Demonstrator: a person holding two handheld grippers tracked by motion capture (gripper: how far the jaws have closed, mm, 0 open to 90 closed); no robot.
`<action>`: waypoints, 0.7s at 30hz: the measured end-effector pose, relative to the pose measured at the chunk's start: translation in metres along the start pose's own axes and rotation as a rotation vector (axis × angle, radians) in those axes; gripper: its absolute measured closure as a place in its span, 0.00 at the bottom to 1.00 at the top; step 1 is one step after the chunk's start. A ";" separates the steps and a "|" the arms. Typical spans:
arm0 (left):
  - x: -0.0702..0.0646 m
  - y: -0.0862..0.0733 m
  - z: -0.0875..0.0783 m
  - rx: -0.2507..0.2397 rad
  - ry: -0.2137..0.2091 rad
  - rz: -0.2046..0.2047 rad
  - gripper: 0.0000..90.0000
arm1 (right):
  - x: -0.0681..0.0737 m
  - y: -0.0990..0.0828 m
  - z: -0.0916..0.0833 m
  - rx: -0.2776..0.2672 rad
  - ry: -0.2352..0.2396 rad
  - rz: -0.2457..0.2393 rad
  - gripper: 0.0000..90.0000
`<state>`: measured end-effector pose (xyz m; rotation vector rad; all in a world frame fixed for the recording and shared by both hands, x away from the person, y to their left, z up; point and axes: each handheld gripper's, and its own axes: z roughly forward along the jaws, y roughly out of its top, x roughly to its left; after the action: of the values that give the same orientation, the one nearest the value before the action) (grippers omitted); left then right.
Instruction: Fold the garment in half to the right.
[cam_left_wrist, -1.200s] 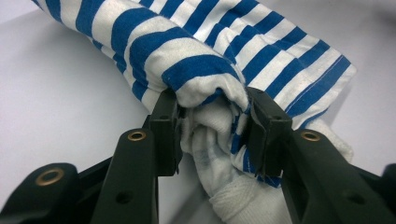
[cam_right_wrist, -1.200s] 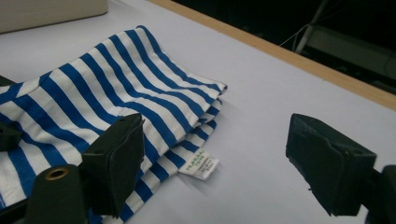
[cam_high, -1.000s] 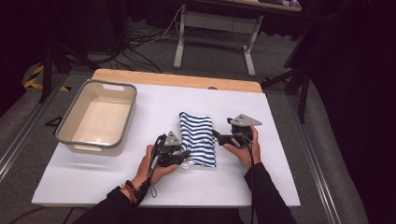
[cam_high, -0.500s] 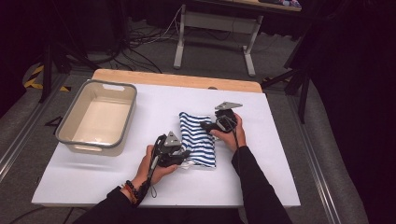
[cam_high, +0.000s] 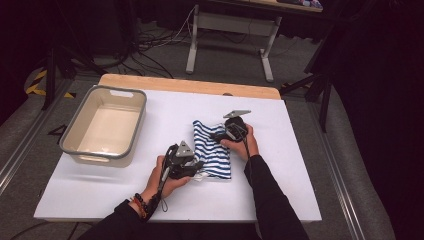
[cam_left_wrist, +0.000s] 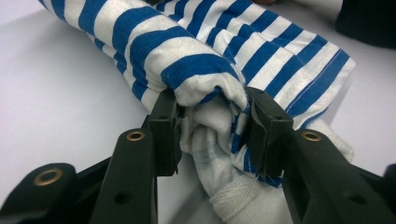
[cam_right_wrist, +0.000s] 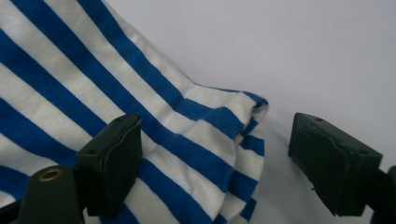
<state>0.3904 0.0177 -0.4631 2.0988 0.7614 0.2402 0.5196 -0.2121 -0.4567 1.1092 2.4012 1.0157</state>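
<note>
A blue-and-white striped cloth (cam_high: 214, 152) lies bunched on the white table (cam_high: 100, 195), right of centre. My left gripper (cam_high: 194, 168) is at the cloth's near left corner, shut on a thick fold of it. In the left gripper view the fold (cam_left_wrist: 205, 88) is squeezed between the gripper's (cam_left_wrist: 211, 123) two pads. My right gripper (cam_high: 218, 136) rests at the cloth's far right part. In the right gripper view it (cam_right_wrist: 215, 156) stands open, and a corner of the cloth (cam_right_wrist: 196, 135) lies between the jaws, untouched by the pads. These jaws have just been closing a little.
A grey-rimmed, cream plastic bin (cam_high: 97, 156) stands on the table's left side. The table's far edge shows a wooden strip (cam_high: 190, 86). Beyond it are metal stand legs (cam_high: 192, 50) and cables on the floor.
The right gripper has moved from beside the cloth's right edge, leftward and down onto its far right corner. The left gripper has held still on its fold.
</note>
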 end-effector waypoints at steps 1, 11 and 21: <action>0.000 0.000 0.000 0.000 0.000 0.001 0.66 | 0.001 0.000 -0.001 0.002 0.003 0.003 0.28; 0.000 0.000 0.000 -0.001 -0.001 0.000 0.66 | 0.009 -0.009 -0.012 -0.024 0.085 0.045 0.72; 0.000 0.001 0.000 -0.001 -0.008 -0.002 0.69 | 0.012 -0.011 -0.016 -0.040 0.091 0.056 0.89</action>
<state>0.3909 0.0177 -0.4627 2.0966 0.7581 0.2315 0.4970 -0.2151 -0.4538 1.1453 2.4212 1.1499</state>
